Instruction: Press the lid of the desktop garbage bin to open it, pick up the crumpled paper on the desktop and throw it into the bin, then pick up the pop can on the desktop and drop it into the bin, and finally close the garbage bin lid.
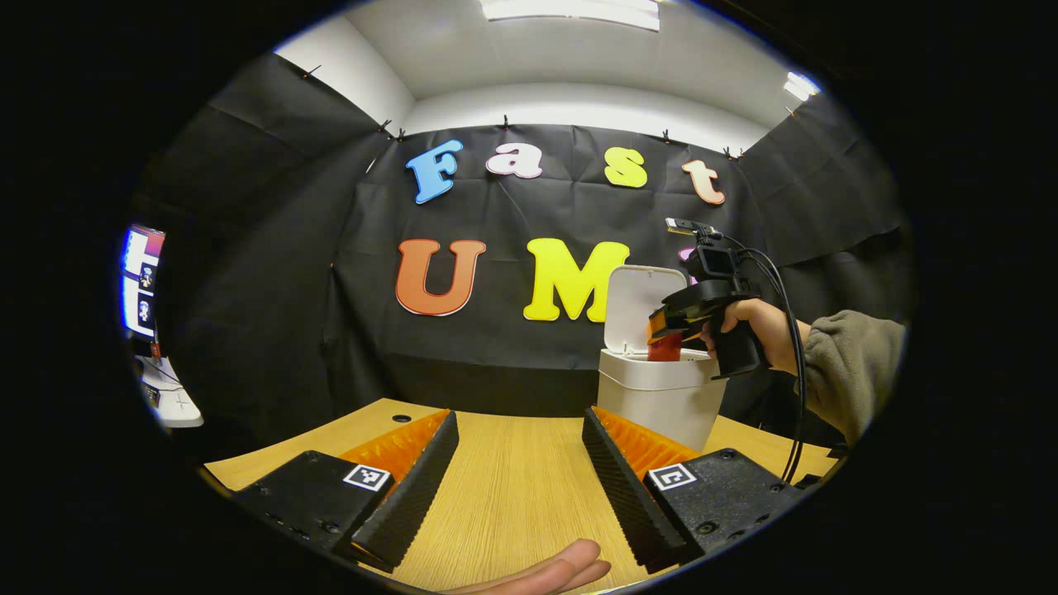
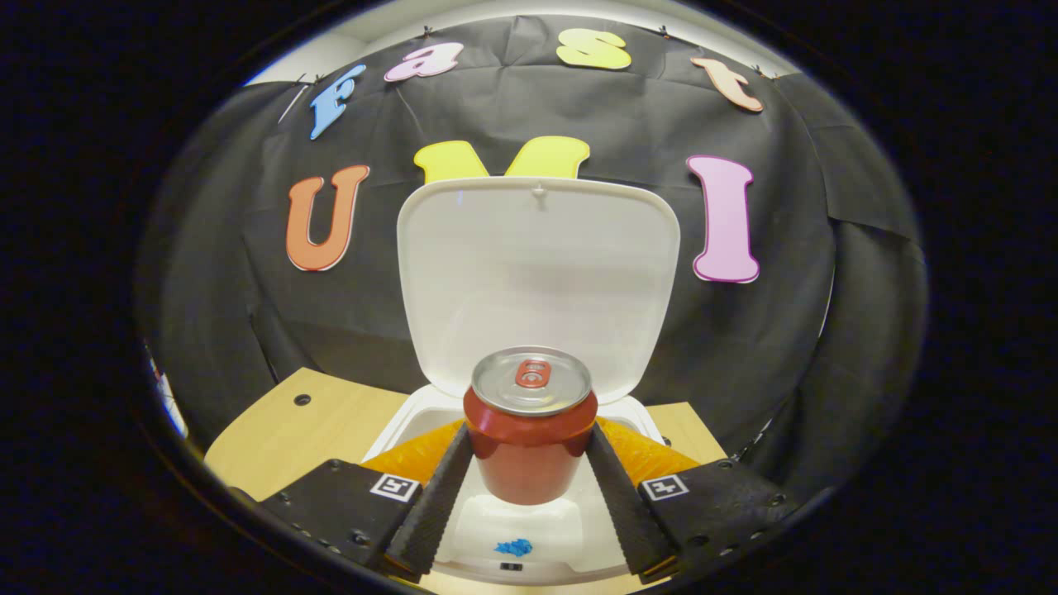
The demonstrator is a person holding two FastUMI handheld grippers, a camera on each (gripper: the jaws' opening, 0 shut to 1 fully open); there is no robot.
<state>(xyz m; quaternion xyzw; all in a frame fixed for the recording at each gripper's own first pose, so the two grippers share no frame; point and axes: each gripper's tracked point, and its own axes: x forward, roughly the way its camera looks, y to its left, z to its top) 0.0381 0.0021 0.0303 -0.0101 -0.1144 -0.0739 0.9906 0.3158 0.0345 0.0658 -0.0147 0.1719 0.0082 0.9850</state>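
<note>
The white desktop bin [image 1: 661, 401] stands on the wooden table at the right, its lid [image 1: 640, 302] up. In the left gripper view a hand holds my right gripper [image 1: 668, 337] over the bin's mouth with the red pop can [image 1: 664, 348] in it. The right gripper view shows my right gripper [image 2: 529, 450] shut on the red pop can [image 2: 529, 430], upright above the open bin [image 2: 413, 430], with the raised lid [image 2: 537, 273] behind. A blue scrap [image 2: 513, 546] lies inside the bin. My left gripper [image 1: 519, 454] hovers open over the table, holding nothing.
The wooden table [image 1: 512, 487] spreads out before the left gripper, with a small hole [image 1: 402, 418] near its far left edge. Fingers of a hand [image 1: 554, 570] show at the bottom. A screen [image 1: 142, 281] stands at the far left.
</note>
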